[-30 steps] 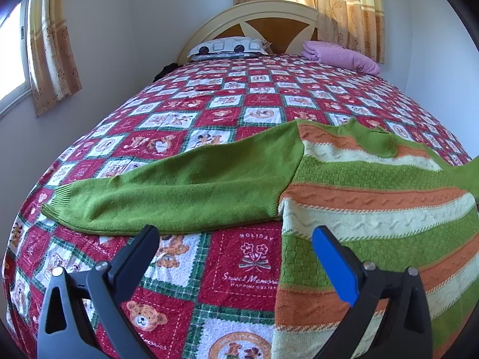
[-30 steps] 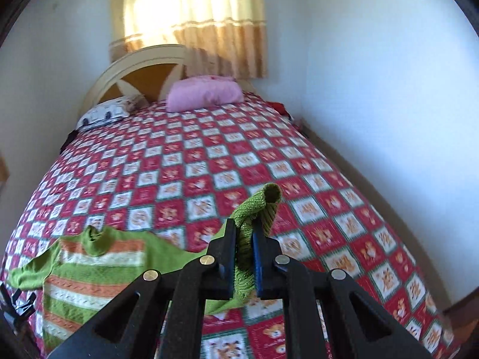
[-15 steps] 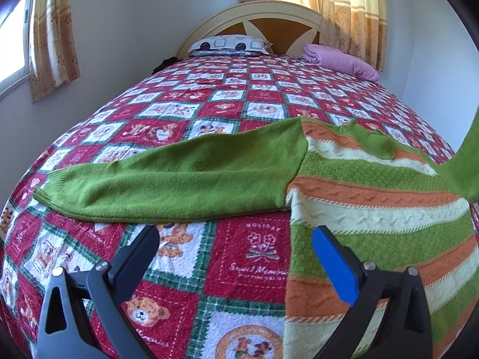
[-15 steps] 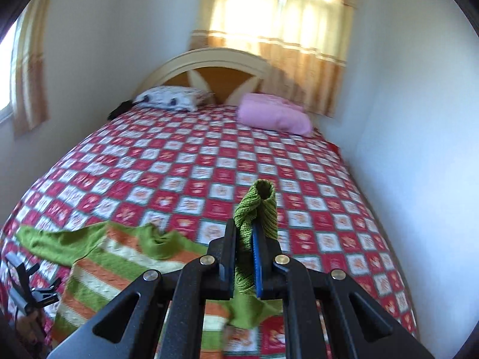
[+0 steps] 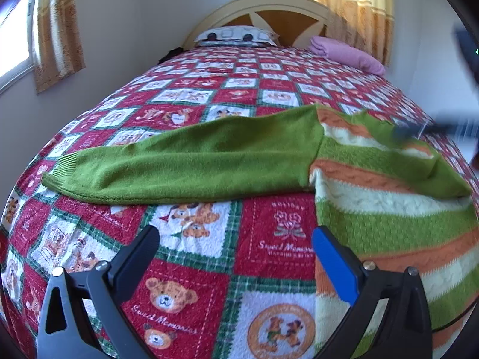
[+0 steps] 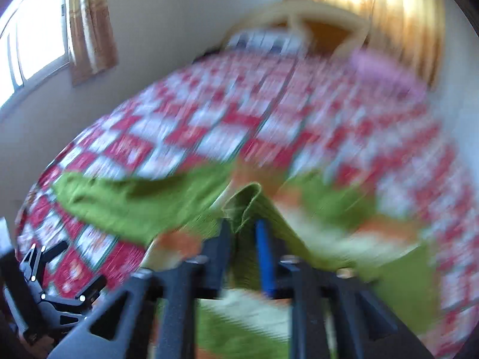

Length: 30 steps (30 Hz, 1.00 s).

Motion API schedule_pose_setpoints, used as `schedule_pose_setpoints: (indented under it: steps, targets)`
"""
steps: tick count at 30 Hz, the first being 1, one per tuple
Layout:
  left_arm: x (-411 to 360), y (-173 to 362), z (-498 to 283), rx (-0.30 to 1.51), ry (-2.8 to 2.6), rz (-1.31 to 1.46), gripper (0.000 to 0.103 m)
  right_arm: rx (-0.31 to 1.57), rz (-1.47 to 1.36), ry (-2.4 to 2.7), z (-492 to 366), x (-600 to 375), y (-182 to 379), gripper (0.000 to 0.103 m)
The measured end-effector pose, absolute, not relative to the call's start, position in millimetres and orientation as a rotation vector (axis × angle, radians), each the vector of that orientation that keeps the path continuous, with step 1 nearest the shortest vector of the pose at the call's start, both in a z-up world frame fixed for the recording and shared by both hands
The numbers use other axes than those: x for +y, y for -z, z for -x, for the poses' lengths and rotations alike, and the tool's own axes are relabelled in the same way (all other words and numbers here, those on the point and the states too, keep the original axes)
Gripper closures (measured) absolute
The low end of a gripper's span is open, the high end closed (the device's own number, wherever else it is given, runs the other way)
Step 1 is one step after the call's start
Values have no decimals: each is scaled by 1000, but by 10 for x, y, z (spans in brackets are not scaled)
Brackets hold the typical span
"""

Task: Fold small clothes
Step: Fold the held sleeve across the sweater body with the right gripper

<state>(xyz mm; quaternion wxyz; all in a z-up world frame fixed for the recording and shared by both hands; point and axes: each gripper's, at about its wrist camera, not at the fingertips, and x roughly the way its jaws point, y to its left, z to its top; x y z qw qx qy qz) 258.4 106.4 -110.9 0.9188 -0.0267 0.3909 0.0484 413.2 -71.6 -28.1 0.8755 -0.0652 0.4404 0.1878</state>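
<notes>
Sweater: green knitted sweater with orange and cream cable stripes (image 5: 389, 209) lies flat on the near end of the bed, its body toward the right side as the left gripper's camera sees it.
Left sleeve: plain green sleeve (image 5: 185, 167) stretches straight out over the quilt, ribbed cuff at the far left end.
Right sleeve: other green sleeve (image 6: 248, 209) is lifted and folded in over the striped body; its ribbed cuff stands up between the right gripper's fingers.
Right gripper: black two-finger gripper with a blue pad (image 6: 244, 233) is over the sweater's body, pointing steeply down; its fingers are opening, the cuff in the gap between them. The picture is heavily smeared, and the pads look to stand clear of the cloth.
Left gripper: black gripper (image 5: 233, 248) hangs over bare quilt just below the outstretched sleeve and beside the sweater's lower left edge; its fingers are spread wide with nothing between them.
Bed: bed covered by a red, white and green patchwork quilt with teddy-bear squares (image 5: 209, 95), cream arched headboard (image 5: 263, 3) at the far end.
Pillows: patterned white pillow (image 5: 236, 34) and pink pillow (image 5: 347, 53) side by side at the headboard.
Curtains: tan curtains (image 5: 57, 30) at both windows.
</notes>
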Motion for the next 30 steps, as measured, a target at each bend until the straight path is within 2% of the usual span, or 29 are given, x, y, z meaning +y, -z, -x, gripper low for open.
schedule_pose_setpoints:
  steps: [1,4,9,13,17,22,25,28,29,30]
  targets:
    - [1055,1095,-2573,806,-93,38,0,983,116,-409,-4098,-711,510,43]
    - [1008,1029,-2555,794,-60,12,0,1024,146,-450,-3830,-859,747,42]
    - [742,867,-2685,785,30,28,0,1017,152,-378,-3447,-1725,640,36]
    - [440,767,-2878,783,76,48,0,933,208,-254,-3349,-2249,487,36]
    - [191,773,-3055,829,111,68,0,893,136,-267,-3620,-2492,404,36]
    - [-71,829,-3271,891,202,97,16,884,110,-231,-3897,-2535,475,36]
    - [-137,985,-3466,953,198,111,18,884,136,-258,-3775,-2550,558,36]
    - [-169,1149,-3640,1013,194,154,37,887,221,-246,-3625,-2579,683,36]
    - [-189,1195,-3676,1036,206,175,57,885,227,-245,-3598,-2603,701,36]
    - [-220,1232,-3701,1060,219,195,84,883,233,-238,-3572,-2649,718,36]
